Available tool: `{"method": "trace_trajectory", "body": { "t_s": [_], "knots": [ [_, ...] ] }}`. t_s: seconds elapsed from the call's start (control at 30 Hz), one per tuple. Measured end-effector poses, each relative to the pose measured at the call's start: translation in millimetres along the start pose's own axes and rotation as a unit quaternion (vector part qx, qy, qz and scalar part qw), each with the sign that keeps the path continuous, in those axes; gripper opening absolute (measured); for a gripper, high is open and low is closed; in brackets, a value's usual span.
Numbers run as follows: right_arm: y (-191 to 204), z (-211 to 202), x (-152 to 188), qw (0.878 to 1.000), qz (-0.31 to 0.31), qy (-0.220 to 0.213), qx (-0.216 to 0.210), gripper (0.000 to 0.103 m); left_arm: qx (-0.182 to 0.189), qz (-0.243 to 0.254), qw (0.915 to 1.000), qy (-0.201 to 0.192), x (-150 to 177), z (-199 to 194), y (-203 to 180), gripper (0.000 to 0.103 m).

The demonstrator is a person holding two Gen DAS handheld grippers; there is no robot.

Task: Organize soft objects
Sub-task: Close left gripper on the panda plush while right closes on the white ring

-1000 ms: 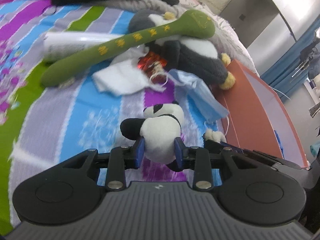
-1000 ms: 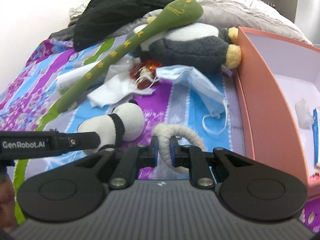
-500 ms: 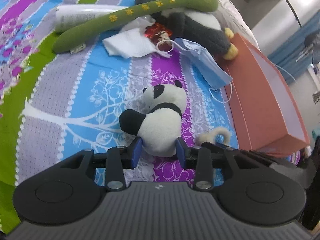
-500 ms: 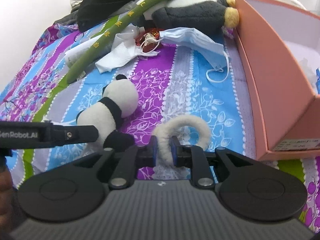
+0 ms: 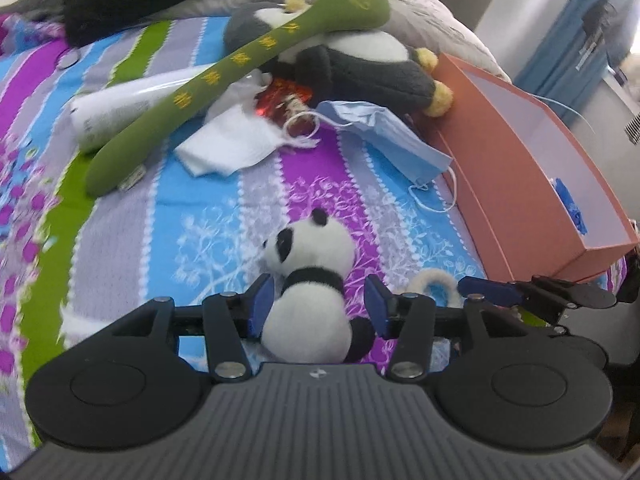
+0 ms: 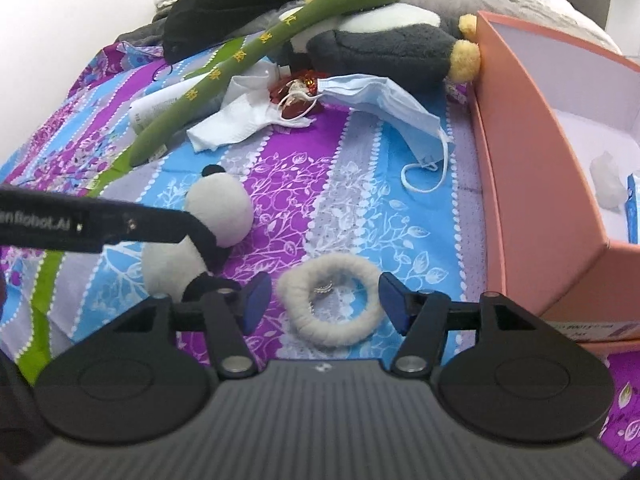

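- Both jaws opening on the bed (image 5: 208, 208).
- left gripper (image 5: 318, 302): panda plush (image 5: 308, 280) between pads, seemingly unpressed.
- right gripper (image 6: 322, 300): fluffy ring (image 6: 332, 300) lying loose, panda at 10 o'clock.

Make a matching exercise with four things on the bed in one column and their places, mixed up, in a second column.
Things:
1. small panda
2. fluffy ring
3. face mask
4. green plush stick

Places:
A. between the open jaws of the right hand-held gripper
B. lying over the big penguin
C. between the opening jaws of the left hand-held gripper
D. beside the pink box

Pairs: 1-C, 2-A, 3-D, 4-B
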State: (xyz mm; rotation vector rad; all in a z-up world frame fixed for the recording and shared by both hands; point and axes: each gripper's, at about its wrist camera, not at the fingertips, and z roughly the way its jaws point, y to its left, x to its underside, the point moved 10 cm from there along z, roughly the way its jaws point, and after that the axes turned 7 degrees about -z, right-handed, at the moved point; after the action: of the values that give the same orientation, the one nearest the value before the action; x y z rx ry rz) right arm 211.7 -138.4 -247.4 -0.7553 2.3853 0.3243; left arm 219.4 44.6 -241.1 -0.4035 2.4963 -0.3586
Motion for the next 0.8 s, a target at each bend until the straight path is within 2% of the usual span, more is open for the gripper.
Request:
{"method": "trace_trajectory", "body": {
  "t_s": [0.1, 0.23, 0.37, 0.43, 0.53, 0.6, 0.63, 0.67, 0.7, 0.8],
  "knots": [
    [-6, 3, 0, 1.000, -0.001, -0.002, 0.019, 0.062, 0.002, 0.018, 0.9997, 0.015, -3, 11, -7, 0.056],
    [-8, 9, 4, 1.000, 0.004, 0.008, 0.005, 0.062, -0.012, 0.041, 0.9987, 0.027, -3, 27, -10, 0.056],
    [3, 16, 11, 1.000, -0.016, 0.020, -0.010, 0.064, -0.017, 0.036, 0.9984, 0.039, 0, 39, -6, 0.056],
    [8, 18, 13, 0.999, -0.031, 0.019, -0.004, 0.063, -0.019, 0.035, 0.9983, 0.042, 1, 44, -5, 0.056],
    [8, 19, 13, 0.999, -0.041, 0.014, 0.009, 0.054, -0.021, 0.032, 0.9984, 0.041, 2, 48, -3, 0.056],
    [6, 18, 12, 0.999, -0.042, 0.012, 0.014, 0.043, -0.024, 0.032, 0.9983, 0.042, 3, 51, -3, 0.056],
    [6, 18, 12, 0.999, -0.043, 0.011, 0.013, 0.028, -0.024, 0.032, 0.9983, 0.042, 3, 52, -3, 0.055],
    [6, 18, 12, 0.999, -0.044, 0.012, 0.012, 0.023, -0.026, 0.032, 0.9982, 0.044, 4, 54, -2, 0.054],
    [6, 17, 11, 0.999, -0.043, 0.011, 0.013, 0.022, -0.027, 0.030, 0.9982, 0.044, 4, 55, -2, 0.049],
    [6, 15, 11, 0.999, -0.044, 0.009, 0.015, 0.019, -0.032, 0.028, 0.9984, 0.038, 3, 54, 0, 0.046]
  ]
}}
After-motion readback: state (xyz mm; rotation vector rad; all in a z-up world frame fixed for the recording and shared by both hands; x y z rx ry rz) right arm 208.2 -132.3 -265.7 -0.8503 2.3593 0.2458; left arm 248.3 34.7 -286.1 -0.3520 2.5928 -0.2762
